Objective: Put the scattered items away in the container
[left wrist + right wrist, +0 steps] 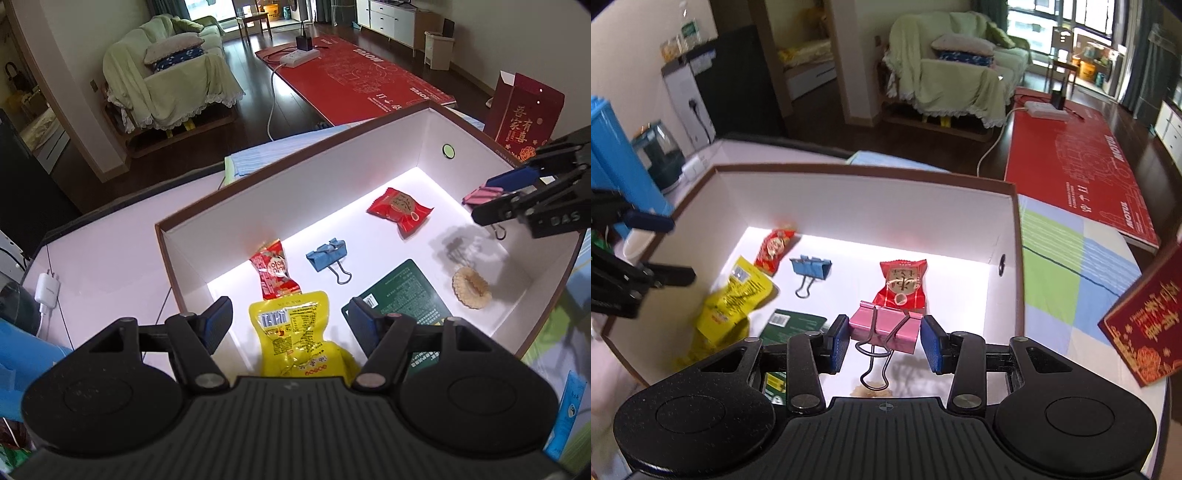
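A white box with a brown rim (295,177) holds a red snack packet (400,210), a blue binder clip (327,254), a red candy packet (275,273), a green card (402,295) and a round wafer (471,288). My left gripper (290,314) is open over the box's near-left corner. Below it a yellow packet (291,332) leans on the wall, blurred in the right wrist view (735,299). My right gripper (884,332) is shut on a pink binder clip (886,328), held above the box floor near its right wall, wire handles hanging down.
A red gift bag (1141,325) stands right of the box on a checked cloth (1071,266). A white charger (46,291) and cable lie on the table left of the box. A blue box (613,166) and a kettle (659,155) stand beyond them.
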{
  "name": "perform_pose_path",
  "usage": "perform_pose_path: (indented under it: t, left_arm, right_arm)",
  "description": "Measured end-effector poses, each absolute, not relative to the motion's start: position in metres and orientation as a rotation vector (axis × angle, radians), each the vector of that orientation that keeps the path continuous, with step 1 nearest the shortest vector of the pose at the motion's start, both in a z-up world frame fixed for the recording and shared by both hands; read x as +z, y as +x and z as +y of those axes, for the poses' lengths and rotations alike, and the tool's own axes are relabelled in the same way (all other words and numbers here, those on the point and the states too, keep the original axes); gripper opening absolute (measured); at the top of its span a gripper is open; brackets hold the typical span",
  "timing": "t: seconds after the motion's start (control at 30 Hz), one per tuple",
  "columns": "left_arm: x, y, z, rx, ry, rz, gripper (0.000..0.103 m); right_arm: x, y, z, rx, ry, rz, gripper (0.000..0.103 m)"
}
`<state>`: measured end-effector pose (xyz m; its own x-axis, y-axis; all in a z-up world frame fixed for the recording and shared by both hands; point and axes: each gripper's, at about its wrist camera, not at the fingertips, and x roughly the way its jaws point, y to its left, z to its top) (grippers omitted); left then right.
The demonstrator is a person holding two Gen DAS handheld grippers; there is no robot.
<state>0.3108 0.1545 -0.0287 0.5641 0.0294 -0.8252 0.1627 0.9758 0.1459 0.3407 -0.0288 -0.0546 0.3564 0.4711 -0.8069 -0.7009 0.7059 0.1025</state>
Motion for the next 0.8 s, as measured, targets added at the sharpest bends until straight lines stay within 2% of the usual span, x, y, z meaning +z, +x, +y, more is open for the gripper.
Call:
perform_pose_path:
  t: [0.33, 0.63, 0.67, 0.7, 0.73, 0.8]
  left_arm:
    - [-0.033, 0.311, 0.157, -0.081, 0.208, 0.98, 0.066]
    - [-0.038, 0.314, 0.158, -0.074, 0.209, 0.991, 0.067]
    - [-0.039, 0.314, 0.157, -0.073, 0.208, 0.992, 0.068]
    - [-0.039, 0.314, 0.157, -0.073, 0.207, 0.991, 0.07]
    - [-0.039, 0.314, 0.157, -0.072, 0.206, 0.991, 0.07]
    - [-0.039, 0.314, 0.157, -0.069, 0.21, 0.991, 0.07]
  right_arm:
    - [-0.086, 0.356, -0.003, 0.8, -0.392, 1.014, 0.041]
    - [-0.101, 0.369, 0.006, 0.812, -0.36, 1.063, 0.042]
    - [-0.101, 0.37, 0.006, 0.803, -0.352, 1.068, 0.048]
    - [-0.1, 0.37, 0.005, 0.802, -0.35, 1.064, 0.07]
    - [-0.096, 0.368, 0.003, 0.797, -0.342, 1.043, 0.08]
    - [-0.087, 0.364, -0.001, 0.821, -0.324, 1.006, 0.081]
